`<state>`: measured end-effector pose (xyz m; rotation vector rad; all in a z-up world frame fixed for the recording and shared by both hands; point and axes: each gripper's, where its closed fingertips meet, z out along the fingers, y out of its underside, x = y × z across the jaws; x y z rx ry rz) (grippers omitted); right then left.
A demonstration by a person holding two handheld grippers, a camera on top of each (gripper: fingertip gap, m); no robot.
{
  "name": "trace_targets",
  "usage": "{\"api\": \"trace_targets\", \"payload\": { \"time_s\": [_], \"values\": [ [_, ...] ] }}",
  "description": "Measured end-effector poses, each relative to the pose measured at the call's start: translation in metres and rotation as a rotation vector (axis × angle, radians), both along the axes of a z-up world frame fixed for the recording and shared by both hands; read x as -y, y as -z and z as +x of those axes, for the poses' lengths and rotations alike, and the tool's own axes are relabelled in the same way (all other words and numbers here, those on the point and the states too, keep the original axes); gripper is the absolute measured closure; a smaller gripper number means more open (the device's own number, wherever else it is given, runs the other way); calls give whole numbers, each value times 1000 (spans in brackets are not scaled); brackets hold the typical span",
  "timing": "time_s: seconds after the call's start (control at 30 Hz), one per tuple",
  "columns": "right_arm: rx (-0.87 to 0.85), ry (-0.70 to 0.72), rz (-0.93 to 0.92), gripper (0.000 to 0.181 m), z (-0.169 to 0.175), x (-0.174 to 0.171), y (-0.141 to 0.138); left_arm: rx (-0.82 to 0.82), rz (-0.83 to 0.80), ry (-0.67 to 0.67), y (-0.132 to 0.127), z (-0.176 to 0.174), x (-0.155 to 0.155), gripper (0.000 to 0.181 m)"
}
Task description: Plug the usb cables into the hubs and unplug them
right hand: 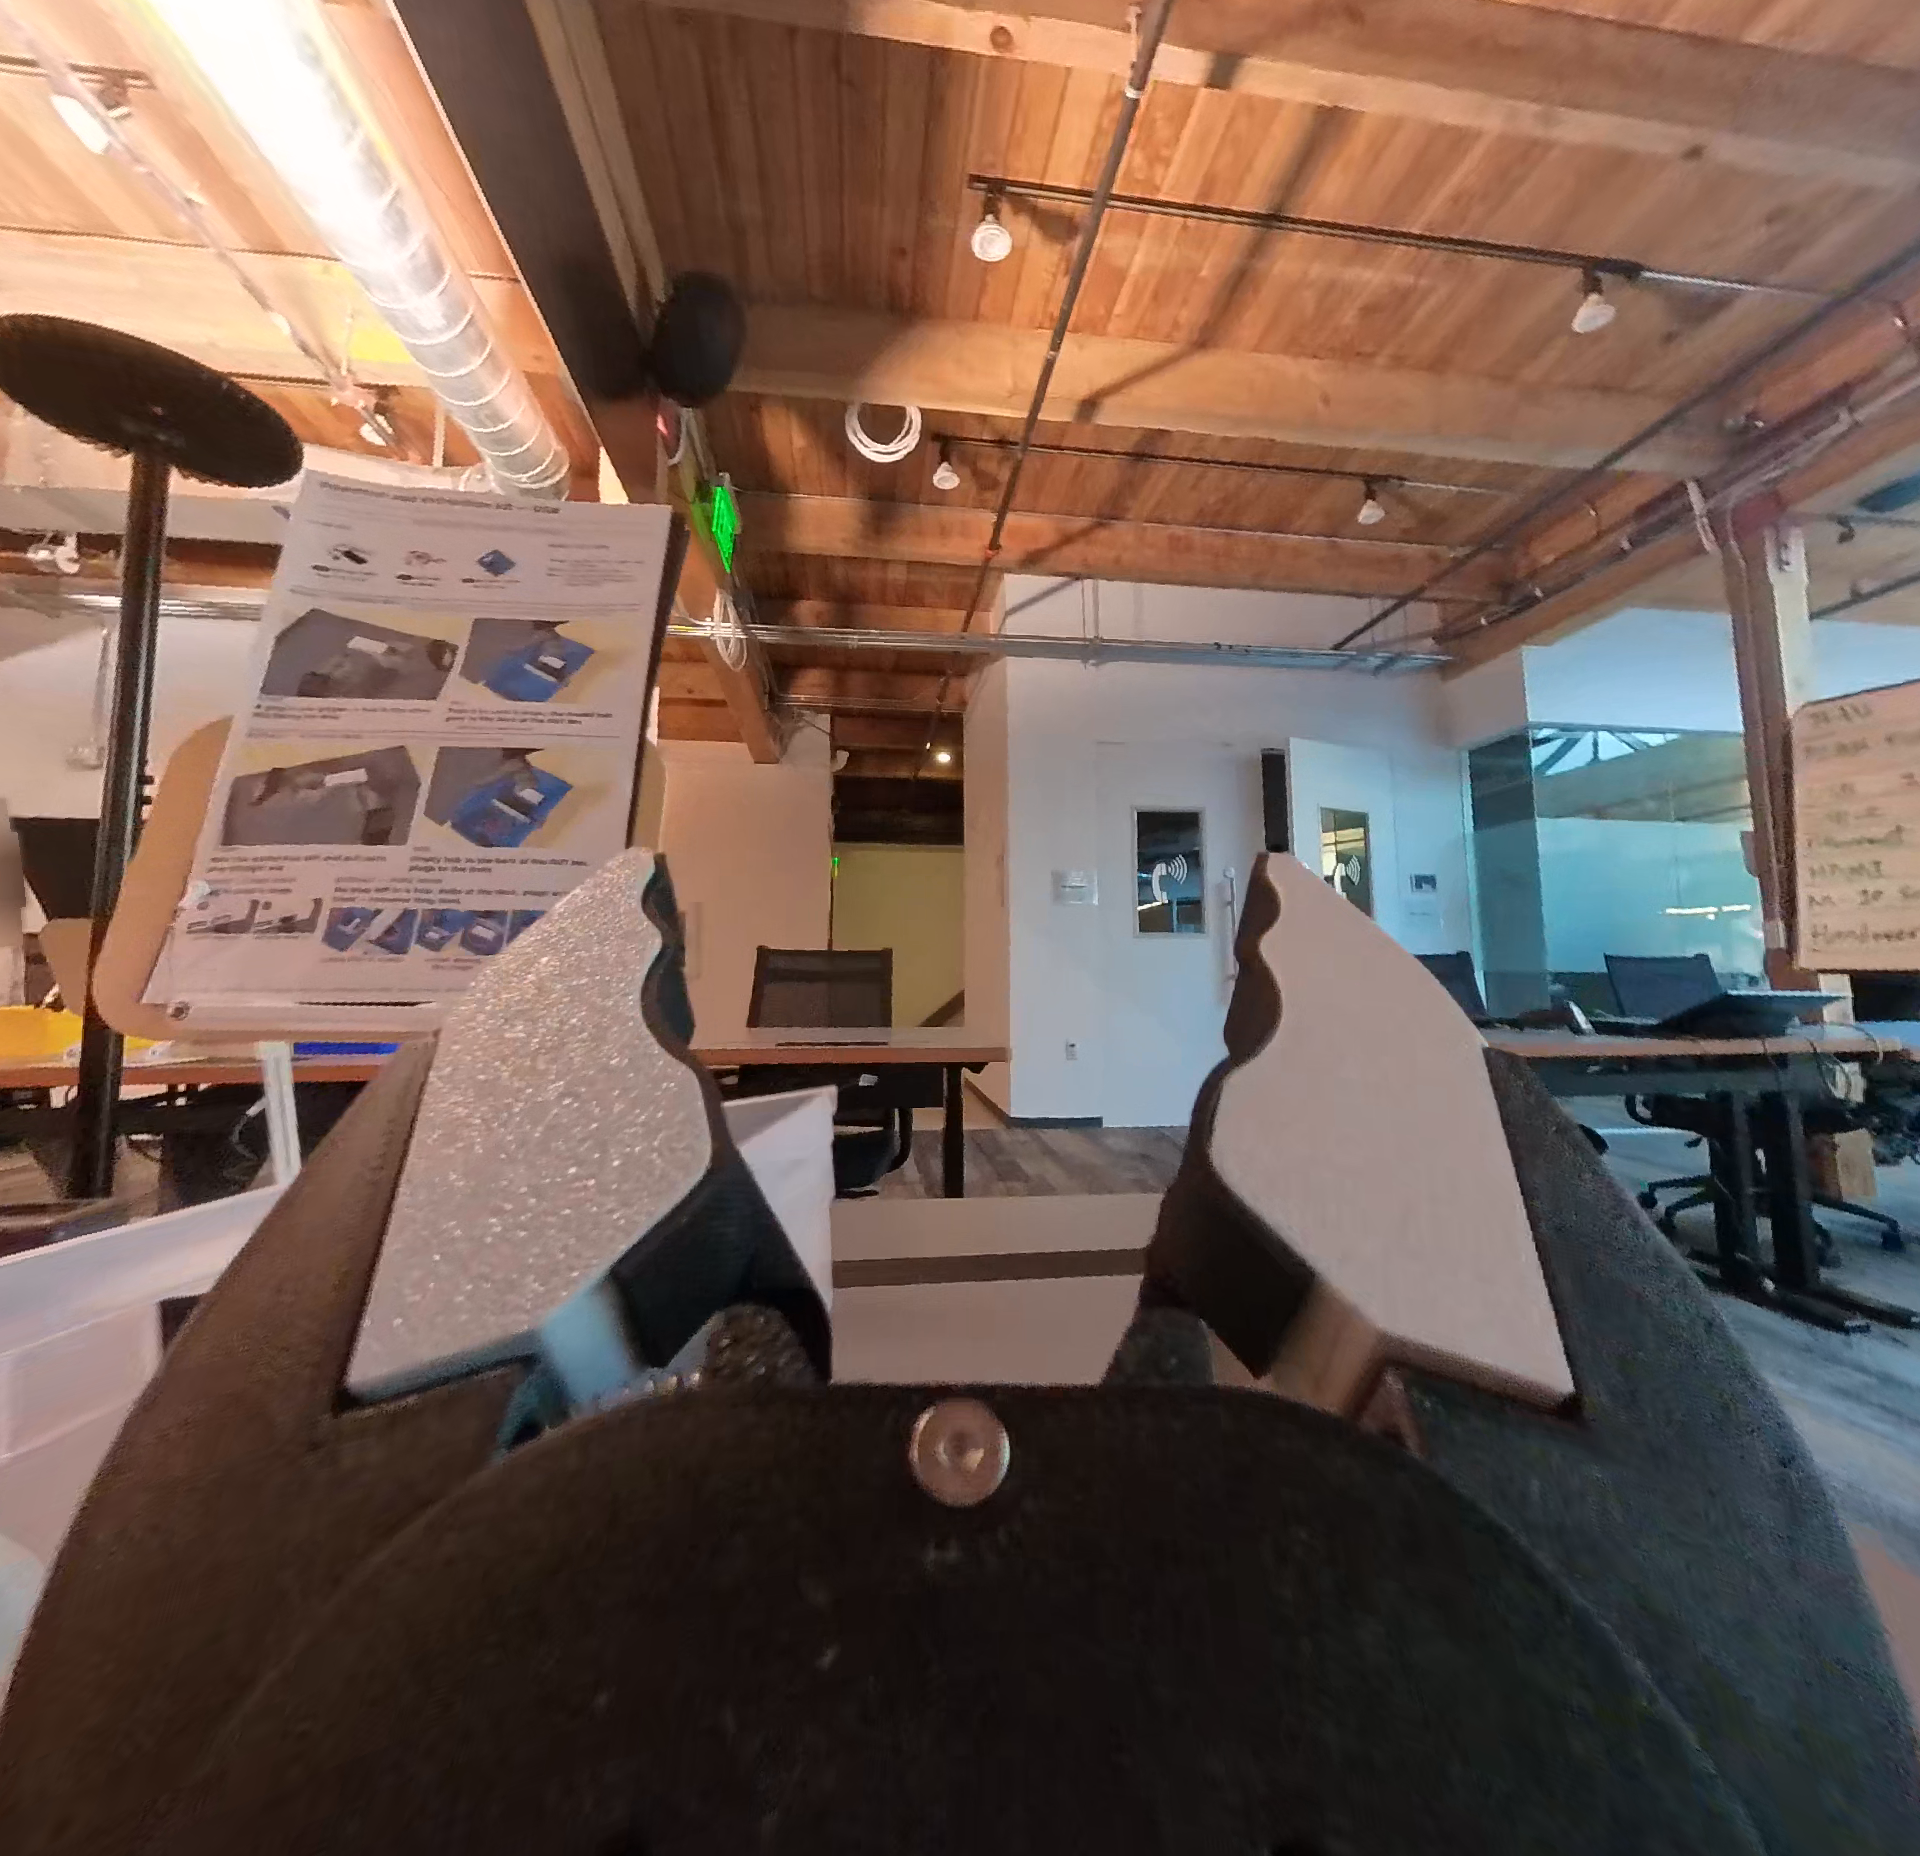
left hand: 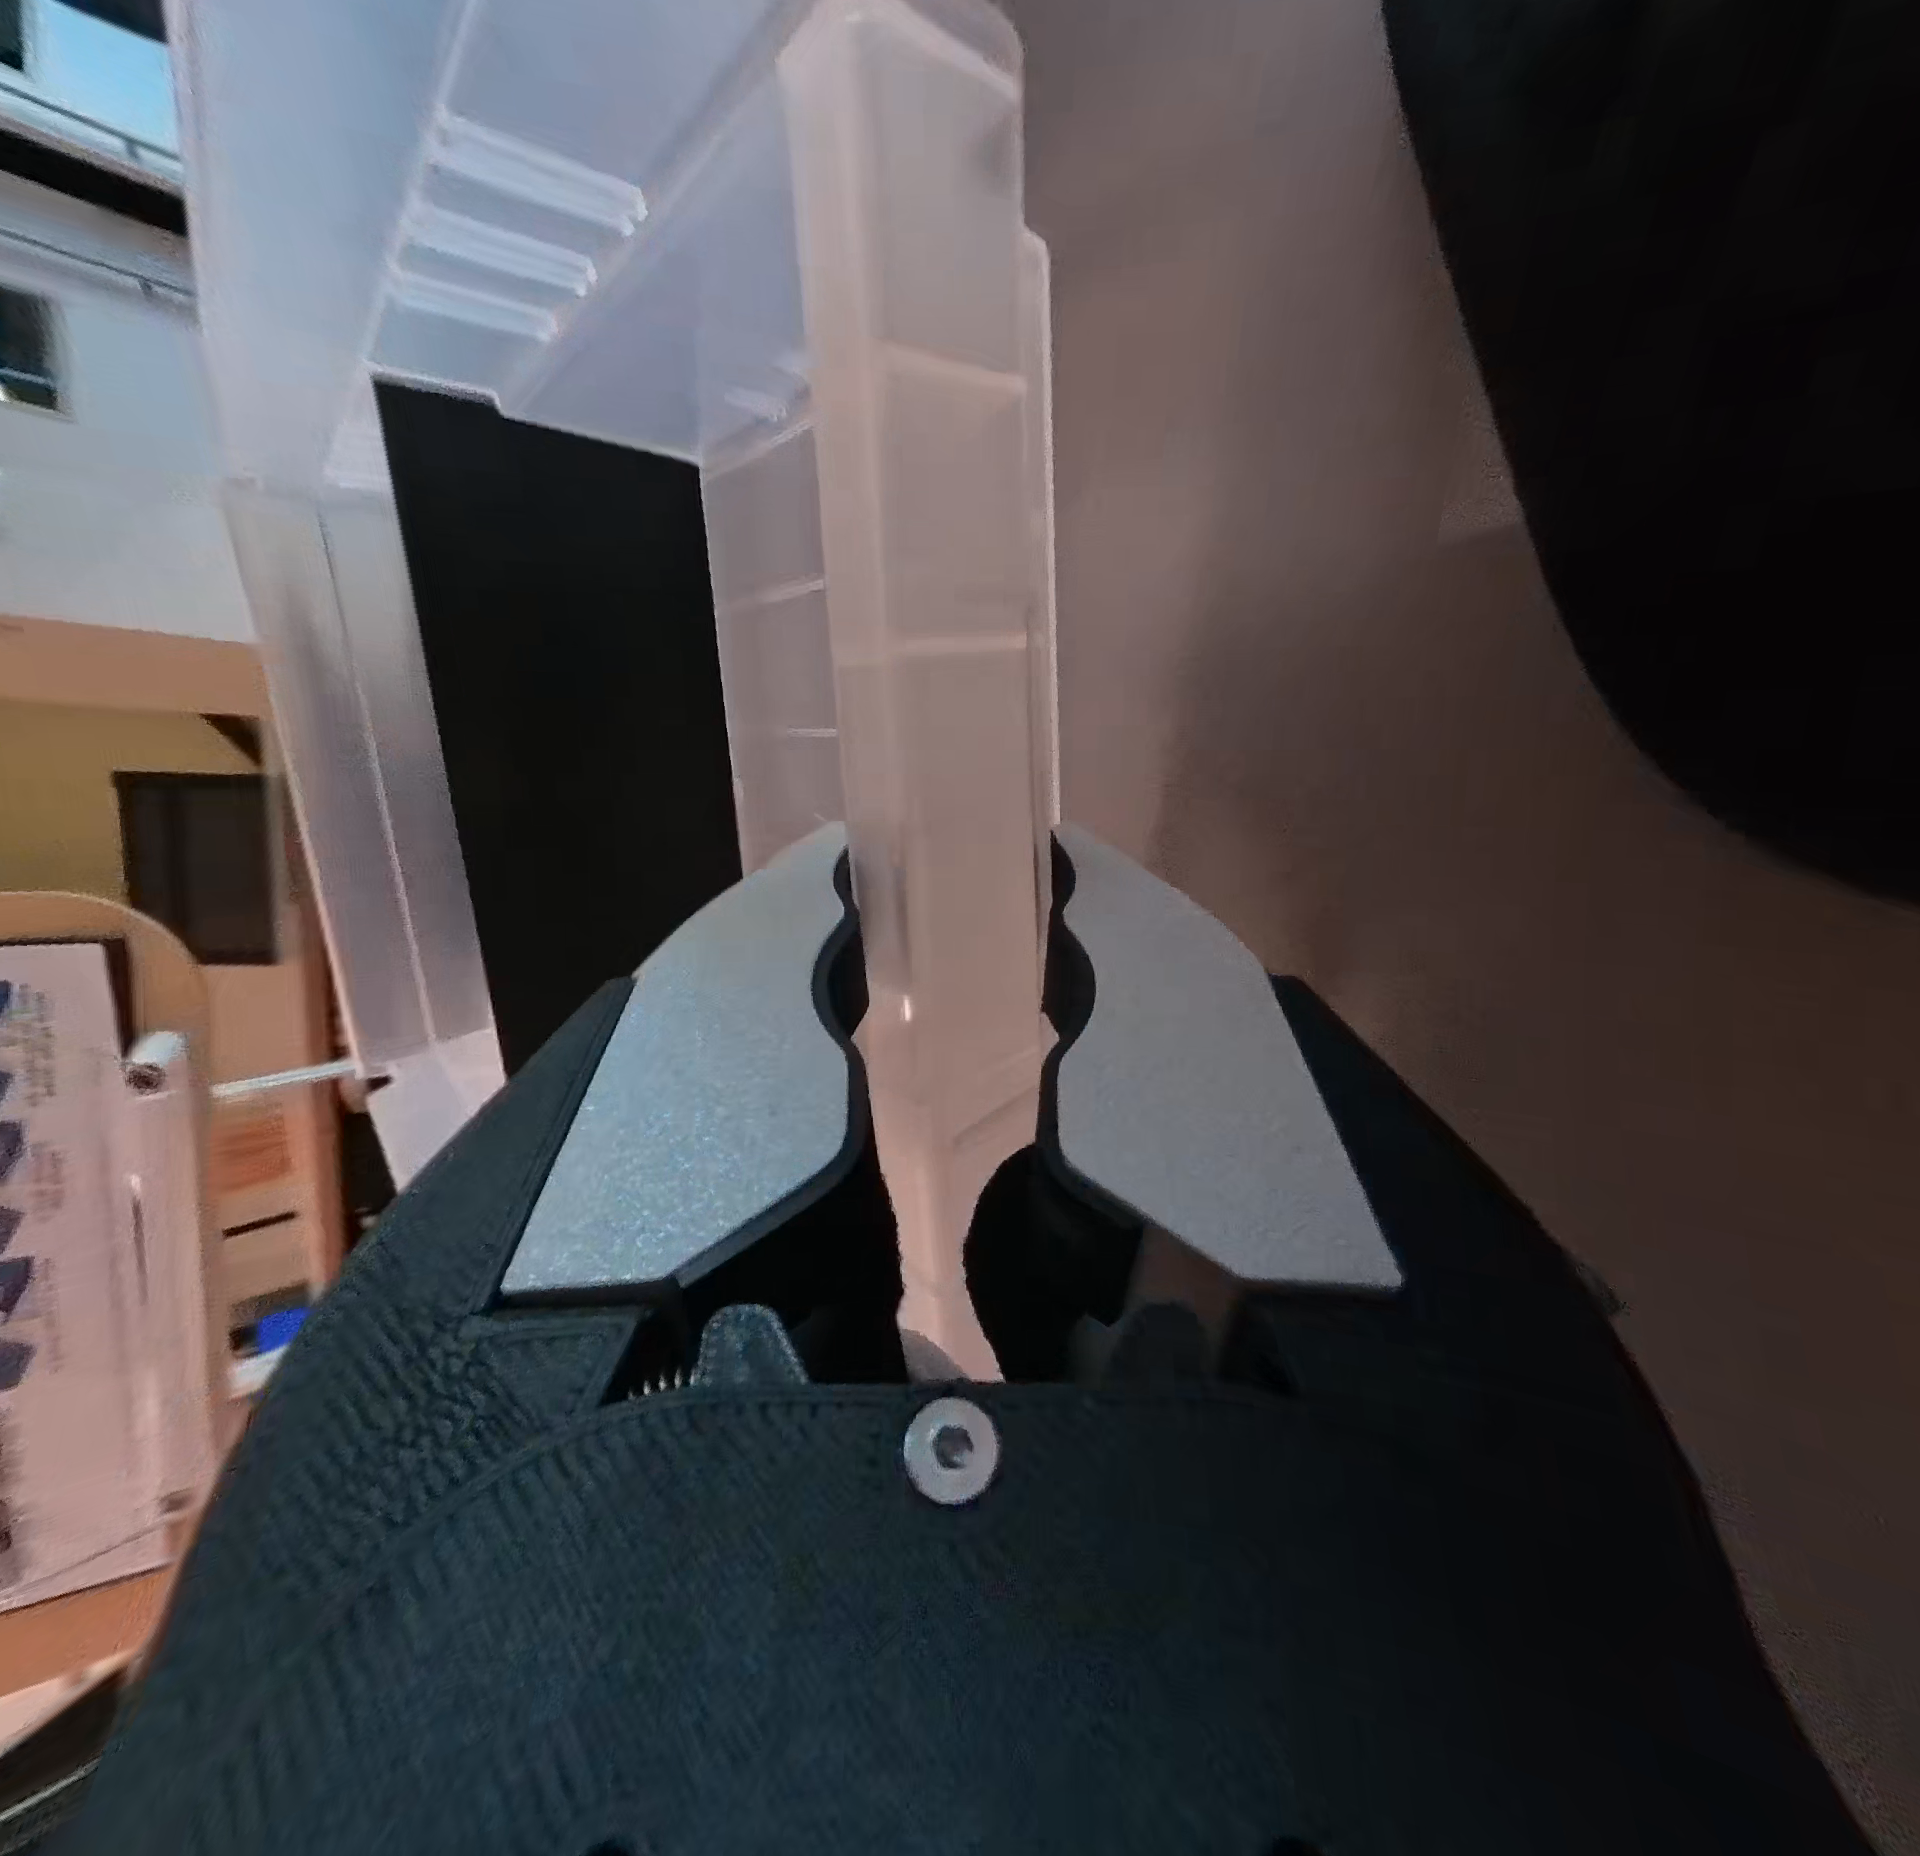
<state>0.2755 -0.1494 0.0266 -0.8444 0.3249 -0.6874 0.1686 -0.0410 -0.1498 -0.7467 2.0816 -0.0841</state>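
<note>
We noted an instruction sheet (right hand: pixel 436 757) bearing printed captions and photographs, mounted on a board. Right of the sheet, a green illuminated sign (right hand: pixel 720 523) hung from the ceiling. Further right, two door panels (right hand: pixel 1169 871) carried telephone pictograms. Furthest right of the sheet, a board (right hand: pixel 1860 830) carried handwriting. In the left wrist view, a blurred printed sheet (left hand: pixel 62 1235) was illegible.

Both wrist cameras tilt upward, sharing the instruction sheet (right hand: pixel 416 757); left sits nearer.
</note>
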Motion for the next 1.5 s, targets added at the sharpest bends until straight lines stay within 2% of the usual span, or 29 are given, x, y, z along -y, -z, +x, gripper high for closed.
{"api": "trace_targets", "payload": {
  "time_s": [0.1,0.17,0.27,0.33,0.47,0.53,0.6,0.67,0.77,0.83,0.87,0.93,1.0,1.13,1.3,1.5],
  "values": [
    [25,-6,-28,76,-5,-7,-1,-10,103,19,12,1,-3,148],
    [45,0,-55,72,-8,-10,0,52,162,51,4,3,-1,132],
    [89,-4,-88,65,-16,-17,-1,152,108,44,-26,-4,3,101],
    [152,-22,-124,59,-28,-24,-3,224,58,-3,-51,-19,-2,91],
    [412,-175,-282,54,-86,-58,3,393,54,-128,-93,-70,-31,88],
    [584,-277,-448,55,-126,-82,24,376,75,-243,-87,-100,-61,92],
    [720,-382,-691,61,-158,-106,64,282,79,-394,-62,-130,-97,93],
    [764,-428,-972,63,-169,-124,110,157,105,-521,-31,-157,-131,93],
    [773,-383,-1271,68,-159,-133,157,37,212,-569,-9,-182,-158,94],
    [759,-345,-1343,85,-149,-133,167,-38,222,-600,1,-193,-169,106],
    [747,-307,-1375,92,-141,-133,170,-83,230,-620,5,-200,-175,121],
    [736,-186,-1461,116,-117,-131,179,-119,123,-610,17,-205,-173,146],
    [703,-184,-1520,142,-108,-125,188,-133,99,-622,18,-214,-177,148],
    [527,-161,-1567,142,-80,-114,189,-170,28,-704,19,-250,-196,149],
    [425,-149,-1627,142,-55,-93,191,-251,95,-767,18,-317,-226,148],
    [325,-88,-1782,142,-17,-47,194,-307,108,-791,17,-380,-232,147]
  ]
}}
